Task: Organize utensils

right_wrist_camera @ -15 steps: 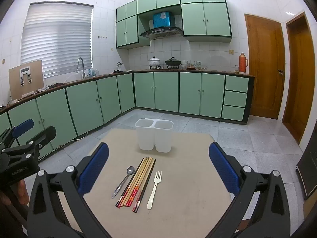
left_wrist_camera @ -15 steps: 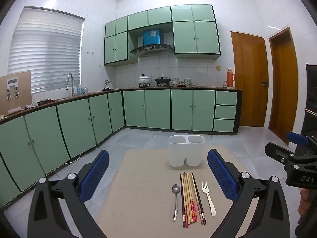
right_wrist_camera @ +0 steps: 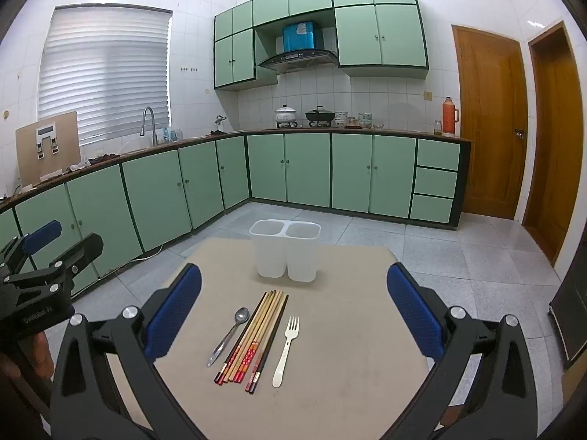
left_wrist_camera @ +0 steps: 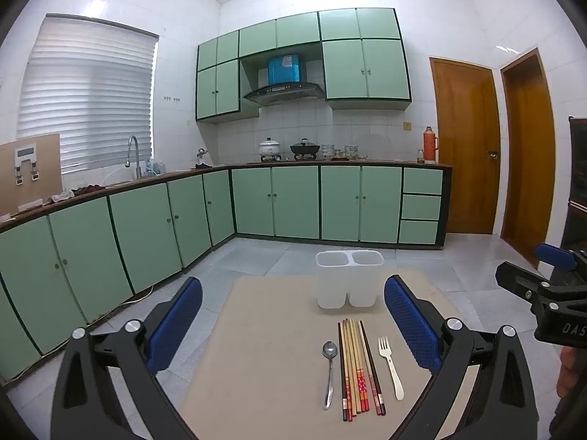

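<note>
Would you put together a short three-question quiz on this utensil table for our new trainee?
1. True or false: the spoon already stands in the white two-compartment holder.
2. Which utensil lies to the right of the chopsticks in the right wrist view: A spoon, B fork, C knife?
3. What are the left gripper and right gripper holding?

Key
1. False: it lies flat on the table, and the holder looks empty.
2. B, the fork.
3. Nothing; both are open above the table.
</note>
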The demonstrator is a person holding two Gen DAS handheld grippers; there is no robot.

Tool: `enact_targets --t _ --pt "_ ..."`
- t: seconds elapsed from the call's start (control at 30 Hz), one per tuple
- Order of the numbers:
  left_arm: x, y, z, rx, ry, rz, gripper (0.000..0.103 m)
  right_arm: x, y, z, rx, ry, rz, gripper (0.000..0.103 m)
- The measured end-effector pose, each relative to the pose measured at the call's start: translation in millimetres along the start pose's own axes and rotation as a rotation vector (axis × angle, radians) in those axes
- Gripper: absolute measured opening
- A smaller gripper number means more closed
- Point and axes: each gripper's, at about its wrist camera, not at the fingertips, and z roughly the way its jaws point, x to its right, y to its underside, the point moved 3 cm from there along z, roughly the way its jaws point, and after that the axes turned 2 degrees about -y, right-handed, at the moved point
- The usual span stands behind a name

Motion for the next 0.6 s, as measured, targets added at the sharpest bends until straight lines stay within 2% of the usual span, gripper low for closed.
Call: enact_targets --t 0.27,0.6 --pt "-7.8 -3.0 6.6 -0.002 0.001 0.000 0.097 -0.5 0.0 0.0 0.001 -0.001 0.002 0.098" --pt "0.9 5.8 2.9 0.001 -0.002 0.006 0.097 -0.4 0.0 0.0 0.001 -0.001 0.003 0.098"
